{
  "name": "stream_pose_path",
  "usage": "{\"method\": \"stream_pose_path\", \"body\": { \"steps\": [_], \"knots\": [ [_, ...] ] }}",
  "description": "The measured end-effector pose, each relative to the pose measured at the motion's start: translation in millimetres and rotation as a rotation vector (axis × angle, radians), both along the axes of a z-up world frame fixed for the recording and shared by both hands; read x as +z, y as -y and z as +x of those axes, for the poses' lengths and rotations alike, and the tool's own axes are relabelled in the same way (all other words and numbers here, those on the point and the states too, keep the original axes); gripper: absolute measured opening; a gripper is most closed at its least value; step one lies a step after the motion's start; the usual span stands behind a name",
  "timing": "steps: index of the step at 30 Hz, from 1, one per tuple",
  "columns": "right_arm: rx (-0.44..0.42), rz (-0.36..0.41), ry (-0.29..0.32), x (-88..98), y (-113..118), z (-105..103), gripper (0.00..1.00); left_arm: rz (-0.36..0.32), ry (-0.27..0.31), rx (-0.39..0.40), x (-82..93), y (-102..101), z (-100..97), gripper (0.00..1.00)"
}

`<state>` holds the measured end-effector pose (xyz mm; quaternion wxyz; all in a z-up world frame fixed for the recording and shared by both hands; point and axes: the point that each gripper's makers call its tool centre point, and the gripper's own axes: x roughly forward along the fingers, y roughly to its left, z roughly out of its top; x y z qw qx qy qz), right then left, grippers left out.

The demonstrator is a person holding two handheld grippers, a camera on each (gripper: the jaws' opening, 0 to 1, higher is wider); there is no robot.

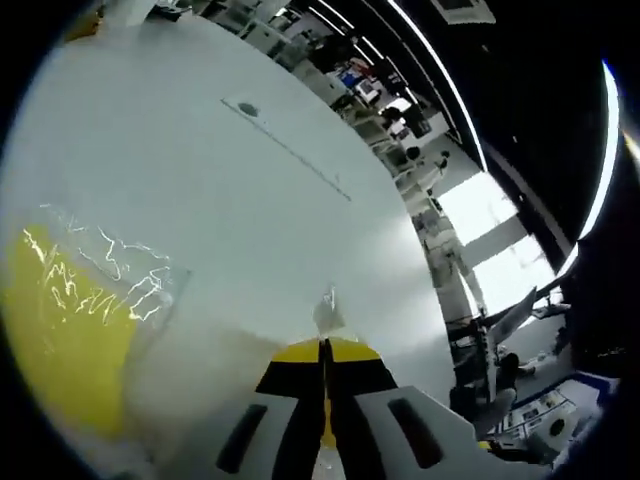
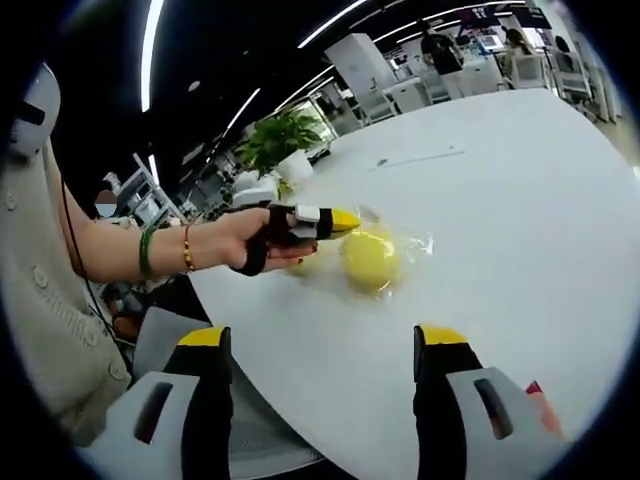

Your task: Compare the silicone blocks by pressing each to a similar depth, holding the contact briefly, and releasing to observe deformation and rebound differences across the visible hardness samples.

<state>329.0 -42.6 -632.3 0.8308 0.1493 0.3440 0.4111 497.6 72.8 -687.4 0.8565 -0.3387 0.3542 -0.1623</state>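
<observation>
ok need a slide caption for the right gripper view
Left gripper, held in a person's hand, reaches toward a bagged yellow silicone block on the white table; right gripper waits open.

A large white table with a smooth matt top (image 2: 520,210) is seen in the right gripper view, carrying a round yellow silicone block wrapped in clear crinkled plastic film (image 2: 369,258) near its left edge. Farther back on the top, a thin pale strip with a small dark round mark (image 2: 415,158) is laid flat. In the left gripper view the same white top (image 1: 300,240) is shown, with the yellow block under glinting film (image 1: 70,320) at the left and the strip (image 1: 285,145) well apart from it
</observation>
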Motion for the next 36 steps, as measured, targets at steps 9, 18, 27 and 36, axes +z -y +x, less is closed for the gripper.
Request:
{"method": "stream_pose_path", "body": {
  "steps": [9,18,27,36],
  "knots": [
    [0.017,-0.004,0.03,11.9,-3,-1,0.69,0.196,0.146,-0.152,20.9,0,-11.0,0.0],
    [0.031,-0.024,0.059,23.0,-6,-5,0.7,0.334,0.273,-0.296,43.8,6,-26.0,0.0],
    [0.044,-0.064,0.113,48.0,-14,-15,0.7,0.42,0.388,-0.393,72.2,4,-34.4,0.0],
    [0.112,-0.176,0.224,81.6,-22,-14,0.71,0.415,0.525,-0.441,135.6,-14,-50.2,0.0]
  ]
}}
